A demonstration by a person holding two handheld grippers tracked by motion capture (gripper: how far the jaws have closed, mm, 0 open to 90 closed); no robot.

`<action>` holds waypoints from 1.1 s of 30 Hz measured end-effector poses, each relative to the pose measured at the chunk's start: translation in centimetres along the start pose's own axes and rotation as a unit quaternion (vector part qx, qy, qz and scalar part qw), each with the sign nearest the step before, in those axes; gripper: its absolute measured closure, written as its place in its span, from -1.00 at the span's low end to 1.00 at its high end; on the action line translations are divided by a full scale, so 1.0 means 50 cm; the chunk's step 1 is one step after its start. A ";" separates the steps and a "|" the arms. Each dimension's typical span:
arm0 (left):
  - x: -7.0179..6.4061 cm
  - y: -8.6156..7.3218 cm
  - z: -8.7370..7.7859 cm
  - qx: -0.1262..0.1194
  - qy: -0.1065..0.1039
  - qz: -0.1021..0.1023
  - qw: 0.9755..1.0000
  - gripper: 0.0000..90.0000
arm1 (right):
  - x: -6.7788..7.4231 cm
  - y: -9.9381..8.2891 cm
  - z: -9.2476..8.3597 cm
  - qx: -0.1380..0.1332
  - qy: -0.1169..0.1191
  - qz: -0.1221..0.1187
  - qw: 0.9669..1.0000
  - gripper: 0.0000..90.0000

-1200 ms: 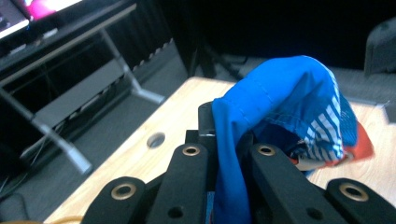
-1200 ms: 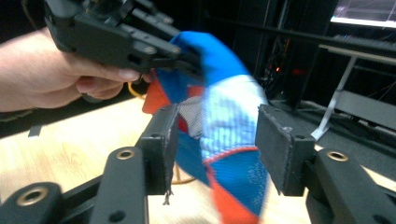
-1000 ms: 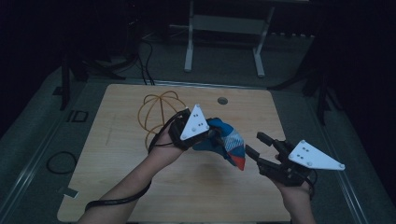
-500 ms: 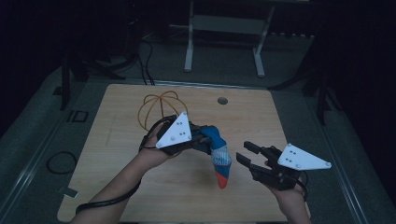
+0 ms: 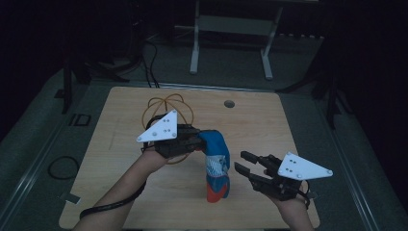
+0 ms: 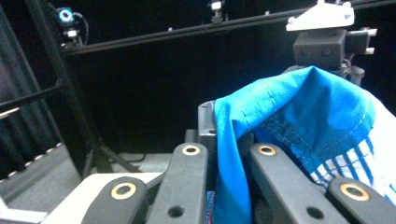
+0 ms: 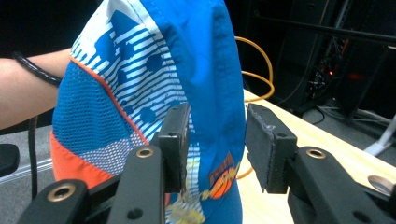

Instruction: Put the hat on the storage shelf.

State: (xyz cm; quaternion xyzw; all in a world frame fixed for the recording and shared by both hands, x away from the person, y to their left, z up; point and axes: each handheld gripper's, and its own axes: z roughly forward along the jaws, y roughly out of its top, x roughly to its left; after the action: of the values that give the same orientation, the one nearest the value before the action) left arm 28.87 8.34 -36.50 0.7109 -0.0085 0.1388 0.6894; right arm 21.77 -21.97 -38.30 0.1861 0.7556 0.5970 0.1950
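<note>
Now | your left gripper (image 5: pixel 192 139) clamps the blue, white-striped, orange-hemmed cloth garment (image 5: pixel 216 163), hanging limp above the wooden table (image 5: pixel 269 125) | your right gripper (image 5: pixel 245 162): flat black pads closing, not touching the fabric.

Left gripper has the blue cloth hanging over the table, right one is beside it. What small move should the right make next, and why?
Probably ease the right gripper forward a touch until the hanging edge sits between its pads, then close. The left gripper is shut on the top of the blue cloth, which hangs free above the table. The right jaws, just closing, are still apart beside the cloth's edge, not pinching it.
</note>
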 end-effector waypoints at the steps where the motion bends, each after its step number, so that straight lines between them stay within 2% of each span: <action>1: -0.002 0.000 0.001 -0.001 -0.005 0.003 1.000 0.97 | 0.003 0.001 0.003 0.001 0.002 -0.003 1.000 0.33; 4: -0.007 0.002 0.005 -0.005 -0.021 0.004 1.000 0.97 | 0.010 0.001 0.015 0.006 0.014 -0.004 1.000 0.31; 6: -0.010 0.005 0.008 -0.002 -0.015 0.002 1.000 0.97 | 0.015 -0.001 0.024 0.013 0.025 -0.007 1.000 0.30; 8: -0.010 0.005 0.010 -0.001 -0.020 0.001 1.000 0.97 | 0.020 -0.004 0.032 0.016 0.028 -0.009 0.999 0.34; 9: -0.011 0.005 0.011 0.003 -0.019 0.004 1.000 0.97 | 0.022 -0.005 0.035 0.020 0.026 -0.012 0.999 0.40; 12: -0.011 0.001 0.010 0.012 -0.019 0.004 1.000 0.97 | 0.023 -0.006 0.035 0.017 0.020 -0.017 1.000 0.95; 13: -0.009 -0.002 0.008 0.010 -0.020 0.001 1.000 0.97 | 0.024 -0.006 0.033 0.018 0.009 -0.021 1.000 1.00; 16: -0.004 -0.008 0.003 0.017 -0.013 -0.012 1.000 0.97 | 0.016 -0.005 0.029 0.015 -0.002 -0.014 1.000 1.00; 22: -0.001 -0.018 -0.006 0.046 0.000 -0.005 0.999 0.97 | -0.002 0.000 0.010 -0.003 -0.022 -0.001 1.000 1.00; 26: -0.006 -0.018 -0.004 0.059 -0.004 0.006 0.998 0.97 | -0.011 0.009 -0.003 -0.014 -0.044 -0.004 0.999 1.00; 29: -0.010 -0.019 0.001 0.085 0.004 0.018 0.996 0.97 | -0.018 0.019 -0.013 -0.020 -0.054 -0.007 0.998 1.00; 31: -0.011 -0.021 0.005 0.098 0.007 0.012 0.995 0.96 | -0.022 0.026 -0.020 -0.023 -0.058 -0.010 0.998 1.00; 33: -0.014 -0.022 0.009 0.110 0.010 0.017 0.994 0.96 | -0.022 0.031 -0.022 -0.022 -0.062 -0.014 0.998 1.00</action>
State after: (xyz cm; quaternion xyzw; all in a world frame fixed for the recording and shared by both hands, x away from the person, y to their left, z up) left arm 28.51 7.84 -37.74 0.7806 0.0016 0.1578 0.6047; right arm 22.21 -23.13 -36.49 0.2077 0.7310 0.5984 0.2539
